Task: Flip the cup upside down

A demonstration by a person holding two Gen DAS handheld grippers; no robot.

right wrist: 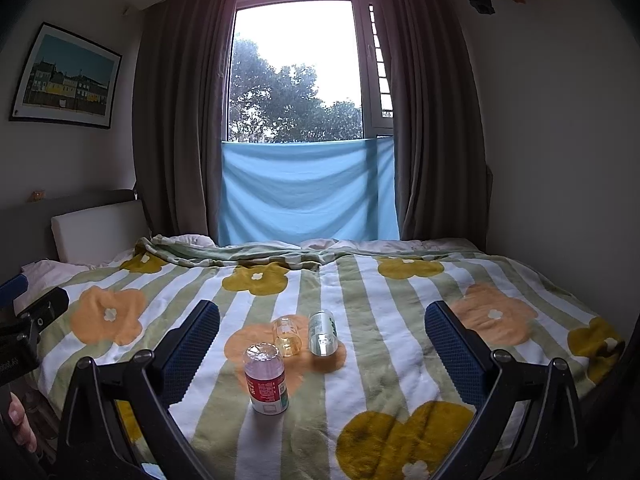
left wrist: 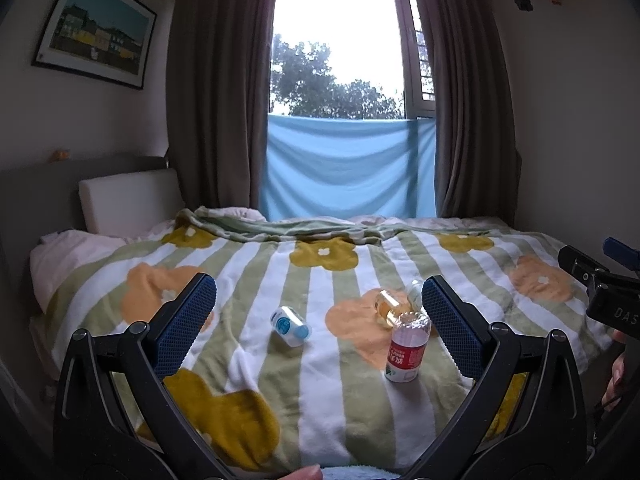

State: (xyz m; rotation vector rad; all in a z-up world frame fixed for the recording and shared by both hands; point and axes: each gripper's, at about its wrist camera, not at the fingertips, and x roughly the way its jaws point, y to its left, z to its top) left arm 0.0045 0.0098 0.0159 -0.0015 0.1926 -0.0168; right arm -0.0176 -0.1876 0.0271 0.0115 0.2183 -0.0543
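The cup point(right wrist: 287, 336), a small clear one with a yellowish tint, is lying on its side on the bed's blanket point(right wrist: 372, 368), over an orange flower print. Just beside it to its right, a clear bottle with a green label point(right wrist: 322, 333) is lying down too, and nearer to you a red-labelled plastic bottle point(right wrist: 267, 378) is standing on the blanket. Out to the left of that group, a small white and blue container point(left wrist: 291, 325) is resting on its side.

You are holding your left tongs point(left wrist: 318, 326) spread wide and pinching nothing, above the near part of the blanket. Your right tongs point(right wrist: 322, 354) are likewise gaping apart and carrying nothing, with the cup and both bottles sitting between their blue pads point(right wrist: 452, 356) in the right wrist view.

The striped, flowered blanket is covering the bed right up to the window point(right wrist: 296, 72), where brown curtains point(right wrist: 180, 120) are hanging on both sides and a light blue cloth point(right wrist: 308, 192) is draping across the lower pane. A framed picture point(right wrist: 66, 76) is hanging on the left wall above the headboard point(right wrist: 96, 236).
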